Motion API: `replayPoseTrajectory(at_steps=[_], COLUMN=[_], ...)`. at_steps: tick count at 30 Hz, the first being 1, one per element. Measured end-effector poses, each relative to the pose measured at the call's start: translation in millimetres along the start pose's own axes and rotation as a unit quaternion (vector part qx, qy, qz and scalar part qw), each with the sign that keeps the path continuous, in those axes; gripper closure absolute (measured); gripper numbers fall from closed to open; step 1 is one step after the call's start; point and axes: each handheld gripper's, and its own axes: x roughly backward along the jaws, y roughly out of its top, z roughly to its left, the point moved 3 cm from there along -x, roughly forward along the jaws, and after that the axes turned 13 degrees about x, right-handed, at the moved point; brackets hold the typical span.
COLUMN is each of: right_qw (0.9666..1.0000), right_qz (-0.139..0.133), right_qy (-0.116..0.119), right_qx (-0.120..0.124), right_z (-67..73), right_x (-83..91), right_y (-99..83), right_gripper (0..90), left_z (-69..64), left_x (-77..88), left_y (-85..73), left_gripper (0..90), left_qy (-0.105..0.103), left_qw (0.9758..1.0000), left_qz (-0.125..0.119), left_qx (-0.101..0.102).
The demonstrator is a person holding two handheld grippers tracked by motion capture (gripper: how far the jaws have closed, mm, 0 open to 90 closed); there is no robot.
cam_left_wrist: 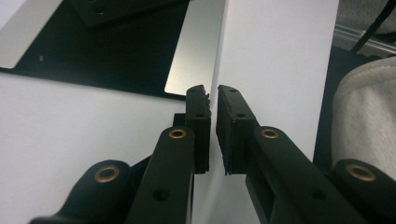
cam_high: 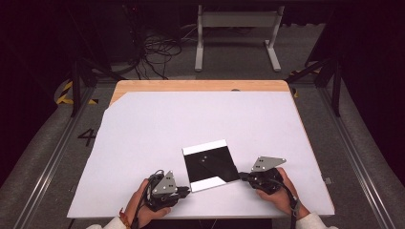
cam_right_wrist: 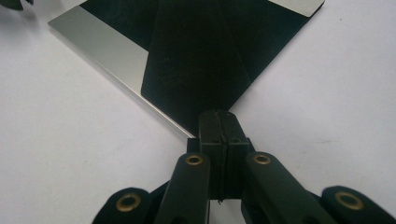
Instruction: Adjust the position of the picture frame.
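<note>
From above, the mirror plate (cam_high: 210, 166) lies on the white table (cam_high: 143, 143) between my left gripper (cam_high: 187, 190) and right gripper (cam_high: 242, 177). Along my left gripper (cam_left_wrist: 212, 93), the jaws stand slightly apart, empty, beside the plate's (cam_left_wrist: 191, 60) corner. My right gripper (cam_right_wrist: 219, 114) is pressed together at the plate's (cam_right_wrist: 98, 46) corner

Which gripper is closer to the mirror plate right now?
Right. The right gripper has its shut fingers at the corner of the mirror plate, apparently pinching it. The left gripper sits just off the near left corner, holding nothing.
</note>
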Motion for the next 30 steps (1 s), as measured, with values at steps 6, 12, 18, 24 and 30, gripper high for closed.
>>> replayPoseTrajectory(at_steps=[6, 12, 18, 24, 30], right_qw=[1.0000, 0.9999, 0.9999, 0.9999, 0.9998], right_qz=[0.000, 0.004, 0.004, 0.004, 0.000], right_qy=[0.005, 0.007, 0.005, 0.006, -0.003], right_qx=[0.005, 0.012, 0.015, 0.015, 0.018], right_z=[2.1, 4.5, 5.2, 6.2, 7.9], right_x=[-0.3, -0.6, -0.6, -1.0, -2.1], right_y=[1.1, 2.5, 2.8, 3.1, 3.8], right_gripper=[90.0, 90.0, 90.0, 90.0, 89.4], left_z=[-4.2, -5.4, -4.7, -2.9, 3.4], left_x=[-6.8, -15.1, -15.9, -15.8, -16.5], left_y=[2.9, 4.6, 4.4, 5.3, 7.6], left_gripper=[82.4, 85.1, 88.8, 89.6, 89.6], left_qy=[-0.007, 0.001, 0.010, 0.024, 0.036], left_qw=[0.9999, 0.9997, 0.9996, 0.9993, 0.9991], left_qz=[0.005, 0.020, 0.017, 0.017, 0.015], left_qx=[-0.010, -0.015, -0.018, -0.022, -0.018])
